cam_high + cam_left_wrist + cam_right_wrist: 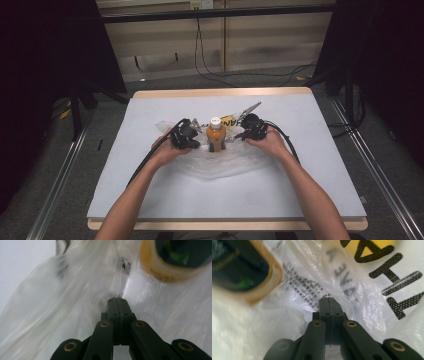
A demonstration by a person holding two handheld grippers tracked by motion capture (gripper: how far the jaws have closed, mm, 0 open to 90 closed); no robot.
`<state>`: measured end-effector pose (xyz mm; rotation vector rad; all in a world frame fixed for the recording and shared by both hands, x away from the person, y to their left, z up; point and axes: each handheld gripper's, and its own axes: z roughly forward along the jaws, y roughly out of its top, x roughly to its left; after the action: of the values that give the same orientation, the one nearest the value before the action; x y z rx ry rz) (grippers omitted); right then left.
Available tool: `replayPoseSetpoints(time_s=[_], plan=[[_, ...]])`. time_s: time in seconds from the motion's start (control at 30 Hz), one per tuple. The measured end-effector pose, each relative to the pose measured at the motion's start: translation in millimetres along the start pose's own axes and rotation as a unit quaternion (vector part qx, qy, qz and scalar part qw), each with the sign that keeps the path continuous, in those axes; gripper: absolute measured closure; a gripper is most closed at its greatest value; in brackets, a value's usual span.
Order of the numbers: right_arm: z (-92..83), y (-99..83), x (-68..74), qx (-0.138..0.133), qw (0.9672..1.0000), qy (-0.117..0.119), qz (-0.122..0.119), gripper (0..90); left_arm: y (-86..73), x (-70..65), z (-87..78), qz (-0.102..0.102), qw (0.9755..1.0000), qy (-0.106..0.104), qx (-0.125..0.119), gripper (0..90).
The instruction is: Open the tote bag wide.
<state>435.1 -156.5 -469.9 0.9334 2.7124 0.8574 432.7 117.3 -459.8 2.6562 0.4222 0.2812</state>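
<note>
The bag was thin, glossy, crinkled clear plastic. The bottle looked smooth plastic; the table cover was matt

Centre frame: orange bottle, white cap, dark label. Clear plastic bag, black lettering, yellow patch. Black grippers. Pale grey table.

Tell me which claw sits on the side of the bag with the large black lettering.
The right claw: its shut tips pinch the clear plastic bag beside big black letters, while the left claw grips film carrying only a small mark.
</note>
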Motion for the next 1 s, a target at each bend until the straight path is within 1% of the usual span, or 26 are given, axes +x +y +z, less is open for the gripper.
replayPoseSetpoints(time_s=[0.03,0.07,0.1,0.13,0.2,0.23,0.27,0.3,0.37,0.43,0.47,0.5,0.53,0.57,0.6,0.63,0.67,0.7,0.73,0.77,0.8,0.87,0.9,0.93,0.97,1.0], plan=[[-2.1,-1.5,0.3,0.007,0.9999,-0.004,-0.013,90.0,-2.3,-0.2,-2.2,0.004,0.9999,0.005,0.01,90.0],[-4.6,-3.2,1.2,0.015,0.9997,-0.002,-0.019,90.0,-4.7,-0.2,-3.8,0.011,0.9998,0.009,0.017,90.0],[-7.7,-5.5,1.3,0.024,0.9993,-0.004,-0.03,90.0,-7.3,-0.5,-5.4,0.011,0.9996,0.018,0.019,90.0],[-10.5,-7.4,2.4,0.034,0.9988,-0.005,-0.036,90.0,-9.8,-1.1,-6.7,0.01,0.9995,0.02,0.025,90.0],[-16.8,-10.7,2.6,0.06,0.9967,-0.011,-0.053,90.0,-13.5,-0.7,-9.1,0.017,0.9989,0.024,0.035,90.0],[-19.8,-12.5,3.5,0.075,0.9953,-0.016,-0.059,90.0,-15.6,-0.9,-10.1,0.013,0.999,0.024,0.036,90.0],[-22.9,-14.6,3.6,0.087,0.9941,-0.018,-0.063,90.0,-17.2,-0.3,-11.0,0.014,0.9989,0.027,0.036,90.0],[-25.9,-17.2,3.5,0.096,0.9932,-0.016,-0.064,90.0,-18.6,0.6,-11.9,0.013,0.9989,0.023,0.038,90.0],[-30.9,-21.6,2.4,0.112,0.991,-0.015,-0.071,90.0,-20.5,1.2,-12.7,0.013,0.9988,0.024,0.041,90.0],[-35.3,-25.9,0.5,0.123,0.99,-0.01,-0.067,90.0,-21.3,2.8,-13.0,0.016,0.9988,0.021,0.042,90.0],[-37.3,-28.3,-1.0,0.126,0.9897,-0.007,-0.068,90.0,-21.7,2.2,-12.3,0.007,0.999,0.023,0.039,90.0],[-38.7,-30.2,-2.1,0.128,0.9892,-0.008,-0.069,90.0,-20.9,3.8,-12.0,0.019,0.9984,0.03,0.044,90.0],[-40.3,-32.1,-4.2,0.133,0.9883,-0.013,-0.075,90.0,-20.1,5.7,-12.0,0.026,0.9975,0.034,0.057,90.0],[-41.8,-33.8,-5.8,0.135,0.9884,-0.013,-0.069,90.0,-19.2,7.9,-11.4,0.021,0.9978,0.029,0.056,90.0],[-42.9,-35.2,-8.9,0.135,0.9883,-0.018,-0.07,90.0,-18.4,8.6,-11.2,0.027,0.9962,0.044,0.07,90.0],[-43.5,-36.6,-11.0,0.133,0.9884,-0.03,-0.067,90.0,-17.7,11.0,-10.4,0.031,0.9955,0.049,0.075,90.0],[-44.6,-37.4,-12.1,0.139,0.9873,-0.039,-0.066,90.0,-17.5,12.6,-9.6,0.019,0.9961,0.045,0.073,90.0],[-44.4,-38.4,-13.8,0.136,0.987,-0.043,-0.074,90.0,-17.6,13.8,-9.0,0.021,0.9952,0.053,0.08,90.0],[-44.9,-38.8,-12.4,0.145,0.9853,-0.058,-0.07,90.0,-17.4,16.4,-9.8,0.026,0.9943,0.054,0.088,90.0],[-45.0,-39.5,-13.4,0.146,0.9838,-0.068,-0.079,90.0,-18.0,17.4,-9.6,0.021,0.9946,0.056,0.084,90.0],[-45.2,-39.9,-14.4,0.145,0.9838,-0.067,-0.08,90.0,-18.2,18.5,-9.8,0.037,0.9918,0.069,0.101,90.0],[-45.5,-41.1,-15.0,0.148,0.9821,-0.078,-0.085,90.0,-21.5,21.0,-9.1,0.008,0.995,0.061,0.078,90.0],[-45.6,-41.8,-14.1,0.149,0.9821,-0.083,-0.08,90.0,-22.3,22.9,-9.8,0.005,0.9956,0.054,0.077,90.0],[-45.6,-42.1,-13.9,0.147,0.9817,-0.086,-0.085,90.0,-22.6,24.7,-9.8,0.005,0.9958,0.051,0.076,90.0],[-45.8,-43.1,-12.7,0.146,0.9816,-0.087,-0.087,90.0,-22.4,25.7,-10.0,0.011,0.9955,0.055,0.076,90.0],[-45.8,-43.4,-13.9,0.144,0.9805,-0.089,-0.1,90.0,-22.6,25.3,-9.7,0.01,0.9957,0.054,0.075,90.0]])
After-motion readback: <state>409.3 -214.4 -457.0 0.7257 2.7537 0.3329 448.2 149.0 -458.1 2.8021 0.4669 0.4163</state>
